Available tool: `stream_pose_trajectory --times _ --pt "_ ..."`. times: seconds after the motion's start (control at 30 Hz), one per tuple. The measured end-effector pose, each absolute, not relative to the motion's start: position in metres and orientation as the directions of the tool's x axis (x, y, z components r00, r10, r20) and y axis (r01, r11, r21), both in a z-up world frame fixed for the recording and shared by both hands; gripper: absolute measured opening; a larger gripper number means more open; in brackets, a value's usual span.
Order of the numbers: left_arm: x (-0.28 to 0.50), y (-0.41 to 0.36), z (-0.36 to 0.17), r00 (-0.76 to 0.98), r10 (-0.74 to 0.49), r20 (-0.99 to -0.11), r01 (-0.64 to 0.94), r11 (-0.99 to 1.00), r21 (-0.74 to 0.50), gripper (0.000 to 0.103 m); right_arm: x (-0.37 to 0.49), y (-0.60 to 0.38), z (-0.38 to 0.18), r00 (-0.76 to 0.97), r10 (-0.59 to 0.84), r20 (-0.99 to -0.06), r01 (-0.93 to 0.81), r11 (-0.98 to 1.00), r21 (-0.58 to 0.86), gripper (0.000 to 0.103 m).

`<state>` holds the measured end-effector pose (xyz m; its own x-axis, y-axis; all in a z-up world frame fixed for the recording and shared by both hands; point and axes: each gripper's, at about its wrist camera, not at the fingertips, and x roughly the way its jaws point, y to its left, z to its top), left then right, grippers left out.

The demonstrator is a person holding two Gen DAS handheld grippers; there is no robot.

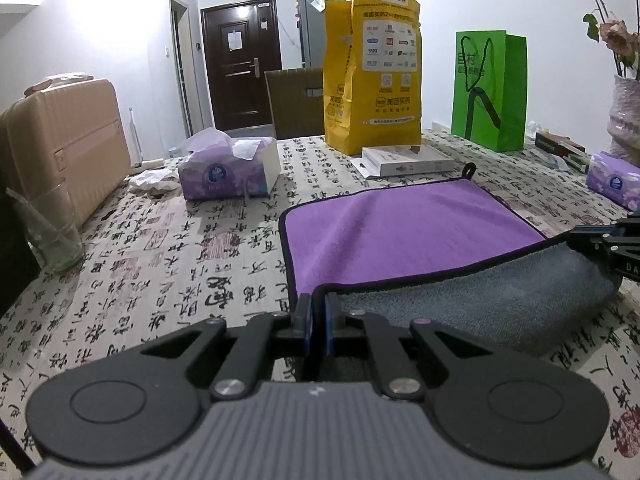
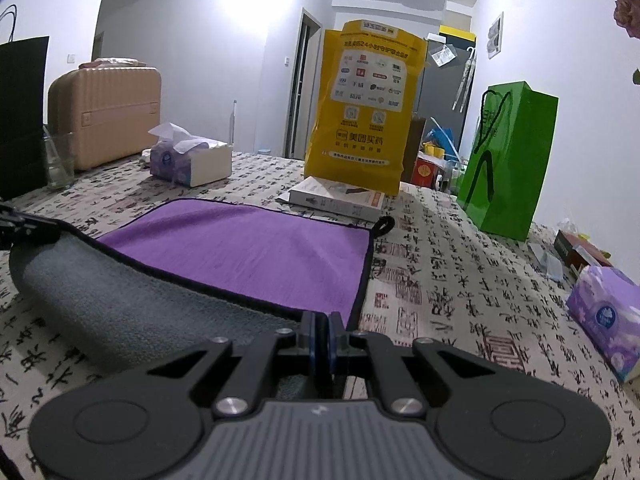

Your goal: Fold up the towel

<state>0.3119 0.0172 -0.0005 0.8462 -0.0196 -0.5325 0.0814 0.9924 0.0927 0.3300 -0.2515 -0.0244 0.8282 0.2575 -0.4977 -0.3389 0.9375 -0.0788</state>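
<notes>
A towel (image 1: 400, 232), purple on top and grey underneath, with a black hem, lies on the patterned tablecloth (image 1: 160, 272). Its near edge is lifted and curled over, showing the grey side (image 1: 480, 300). My left gripper (image 1: 318, 304) is shut on the near left corner of the towel. My right gripper (image 2: 322, 324) is shut on the near right corner; the towel (image 2: 248, 248) spreads ahead and to its left. The right gripper also shows at the right edge of the left wrist view (image 1: 612, 248). A hanging loop (image 2: 385, 225) sits at the far right corner.
Behind the towel stand a yellow paper bag (image 1: 372, 76), a white flat box (image 1: 408, 160) and a green bag (image 1: 488, 88). Tissue packs lie at far left (image 1: 228, 168) and right (image 2: 604, 308). A glass (image 1: 52, 240) and a beige suitcase (image 1: 60, 144) are at left.
</notes>
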Motion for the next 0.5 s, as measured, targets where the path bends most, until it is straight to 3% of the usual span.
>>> stream_pose_trajectory --times 0.5 --pt "0.333 0.020 0.000 0.853 -0.014 -0.522 0.080 0.991 0.104 0.007 0.353 -0.247 -0.022 0.831 0.252 -0.496 -0.342 0.934 -0.099 0.006"
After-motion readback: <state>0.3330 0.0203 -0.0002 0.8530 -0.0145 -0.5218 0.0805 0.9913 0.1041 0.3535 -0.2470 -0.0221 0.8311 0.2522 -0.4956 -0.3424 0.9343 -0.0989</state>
